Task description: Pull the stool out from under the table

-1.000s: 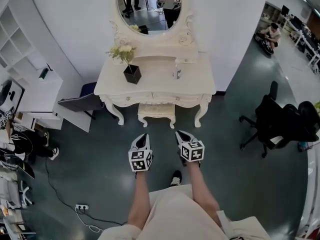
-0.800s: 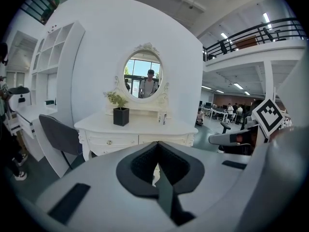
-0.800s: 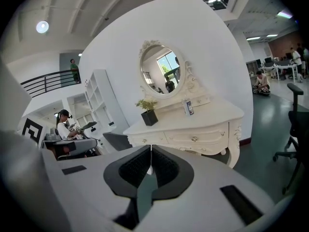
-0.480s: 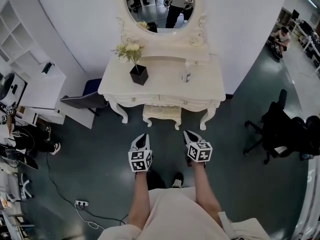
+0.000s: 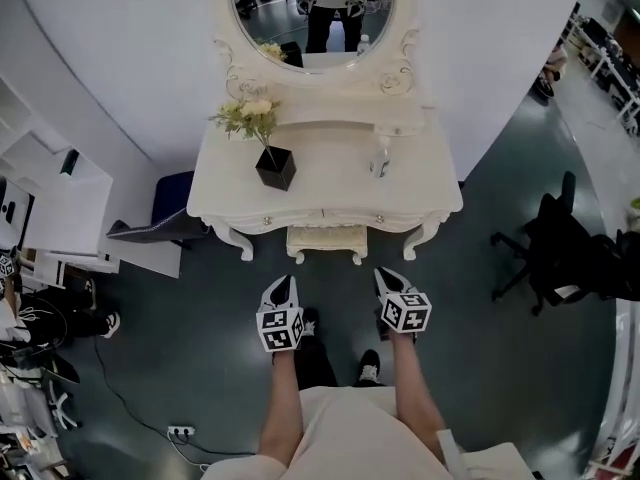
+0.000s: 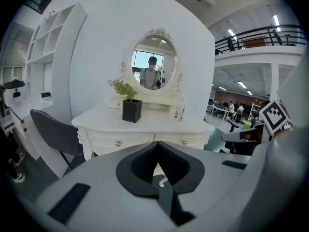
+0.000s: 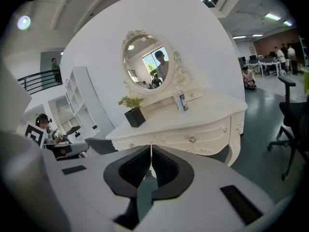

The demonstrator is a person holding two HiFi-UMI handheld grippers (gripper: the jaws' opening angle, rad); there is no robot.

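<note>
A small white stool (image 5: 323, 241) is tucked under the front of the white dressing table (image 5: 325, 183), with only its front edge and legs showing. My left gripper (image 5: 284, 282) and right gripper (image 5: 384, 274) hang side by side over the dark floor, a short way in front of the stool and apart from it. Both point toward the table. In the left gripper view the left gripper (image 6: 157, 144) is shut and empty, facing the table's drawers (image 6: 145, 138). The right gripper (image 7: 151, 147) is likewise shut on nothing before the table (image 7: 193, 127). The jaws hide the stool in both gripper views.
On the table stand a black plant pot (image 5: 275, 167) and a small bottle (image 5: 381, 157), below an oval mirror (image 5: 312, 8). A grey chair (image 5: 150, 231) is at the table's left, a black office chair (image 5: 560, 258) at the right. A power strip (image 5: 181, 432) with its cable lies on the floor.
The person has stepped toward the table, which now looks larger and nearer. Both grippers stay shut and side by side, now closer to the stool.
</note>
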